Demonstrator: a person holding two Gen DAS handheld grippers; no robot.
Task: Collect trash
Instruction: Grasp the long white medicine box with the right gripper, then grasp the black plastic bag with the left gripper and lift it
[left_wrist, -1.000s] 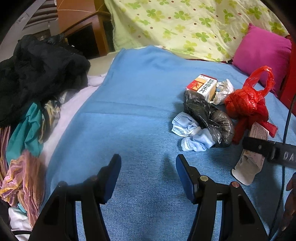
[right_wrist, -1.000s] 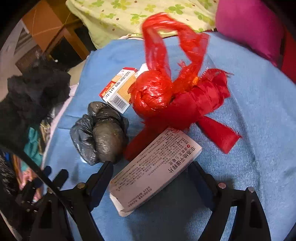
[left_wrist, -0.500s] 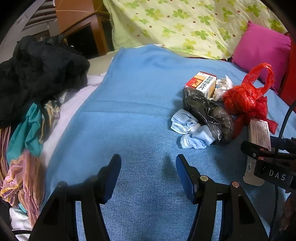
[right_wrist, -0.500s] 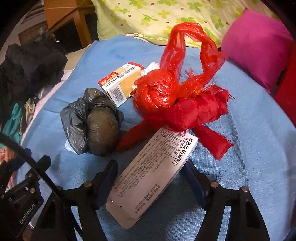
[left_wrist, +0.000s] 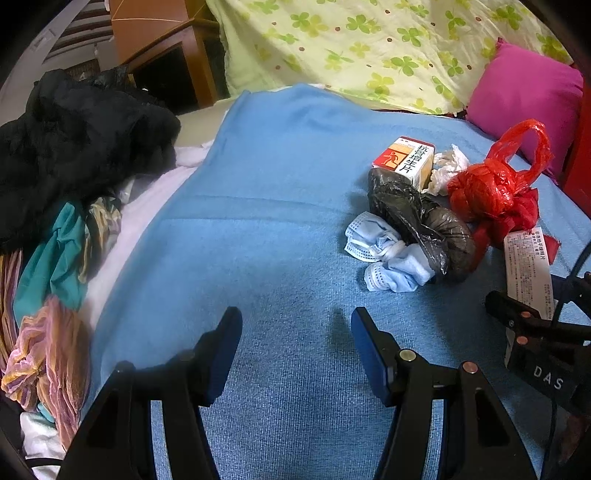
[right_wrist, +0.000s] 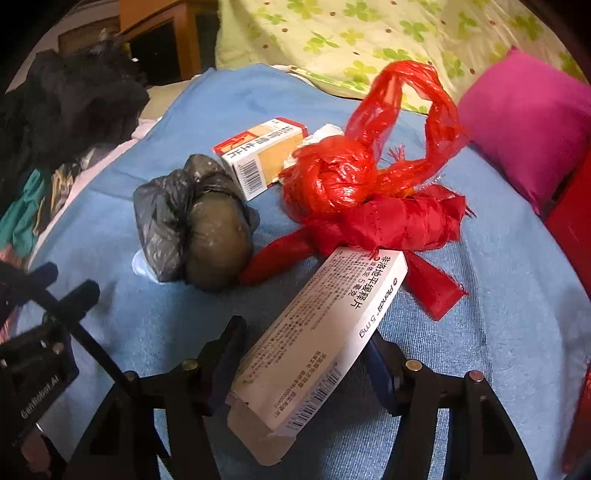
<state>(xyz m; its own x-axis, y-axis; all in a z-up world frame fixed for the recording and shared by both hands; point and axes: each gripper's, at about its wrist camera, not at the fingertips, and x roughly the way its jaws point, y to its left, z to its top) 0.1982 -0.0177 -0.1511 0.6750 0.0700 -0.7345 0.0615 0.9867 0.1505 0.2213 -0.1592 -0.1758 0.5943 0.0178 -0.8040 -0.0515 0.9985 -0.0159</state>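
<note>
Trash lies on the blue blanket (left_wrist: 280, 192): a red plastic bag (left_wrist: 495, 192) (right_wrist: 369, 192), a dark plastic bag (left_wrist: 424, 221) (right_wrist: 199, 229), blue face masks (left_wrist: 384, 258), an orange-and-white medicine box (left_wrist: 410, 158) (right_wrist: 258, 155) and a crumpled tissue (left_wrist: 448, 166). My right gripper (right_wrist: 306, 354) is shut on a long white medicine box (right_wrist: 317, 354) (left_wrist: 526, 269), tilted and lifted at its near end. My left gripper (left_wrist: 295, 350) is open and empty over bare blanket, left of the trash.
A heap of dark and coloured clothes (left_wrist: 62, 177) lies along the bed's left side. A green floral quilt (left_wrist: 369, 44) and a pink pillow (left_wrist: 524, 99) lie at the back. A wooden cabinet (left_wrist: 162, 48) stands behind.
My right gripper closed on the long white box and lifted its near end, drawing back slightly. My left gripper has stayed open and nearly still.
</note>
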